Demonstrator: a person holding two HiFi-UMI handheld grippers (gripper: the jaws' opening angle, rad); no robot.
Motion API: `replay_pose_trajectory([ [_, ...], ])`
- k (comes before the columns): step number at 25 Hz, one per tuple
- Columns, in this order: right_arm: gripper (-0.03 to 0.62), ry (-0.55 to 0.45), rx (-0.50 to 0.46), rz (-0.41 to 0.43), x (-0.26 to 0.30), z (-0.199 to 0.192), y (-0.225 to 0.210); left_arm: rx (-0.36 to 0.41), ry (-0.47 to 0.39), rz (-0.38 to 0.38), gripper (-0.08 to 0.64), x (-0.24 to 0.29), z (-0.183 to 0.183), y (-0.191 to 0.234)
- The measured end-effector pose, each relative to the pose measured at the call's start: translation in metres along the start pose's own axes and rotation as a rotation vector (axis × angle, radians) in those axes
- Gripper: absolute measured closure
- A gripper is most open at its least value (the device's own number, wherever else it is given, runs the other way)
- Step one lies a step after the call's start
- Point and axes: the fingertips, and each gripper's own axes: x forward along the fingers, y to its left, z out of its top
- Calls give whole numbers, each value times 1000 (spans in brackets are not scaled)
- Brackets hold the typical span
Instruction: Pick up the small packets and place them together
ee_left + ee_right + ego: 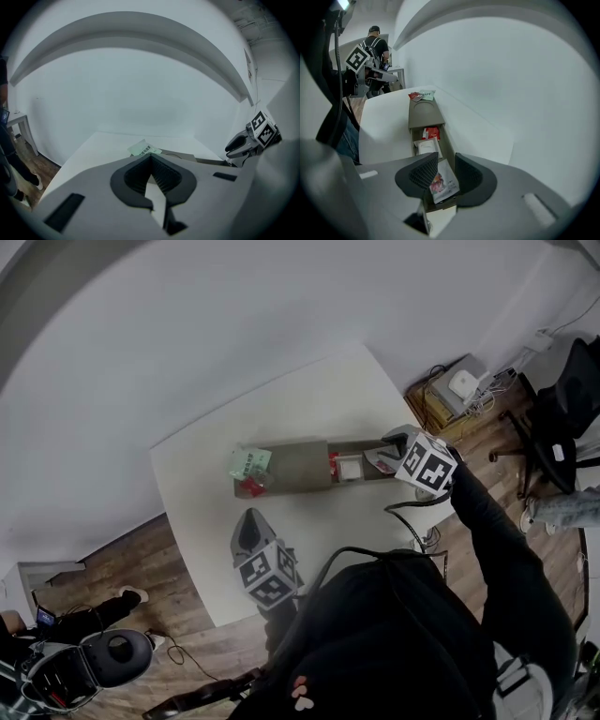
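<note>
White table (pixel 319 512) carries a long box (pixel 295 465). The right gripper (pixel 446 171) hangs over the box's near end, jaws half apart around a packet (pixel 443 183) just below; no pad seems to press it. A white packet (pixel 425 146) lies just ahead. The left gripper (pixel 151 159) is clenched, empty. The packet looks light, thin, slick and floppy, so pinch it near one edge.
</note>
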Motion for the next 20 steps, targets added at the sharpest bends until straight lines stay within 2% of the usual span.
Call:
replay_pose_trajectory([
  [9, 482, 110, 87, 101, 27, -30, 30, -3, 9, -5, 561, 5, -1, 0],
  [20, 482, 241, 90, 172, 53, -49, 43, -17, 12, 18, 561, 9, -1, 10],
])
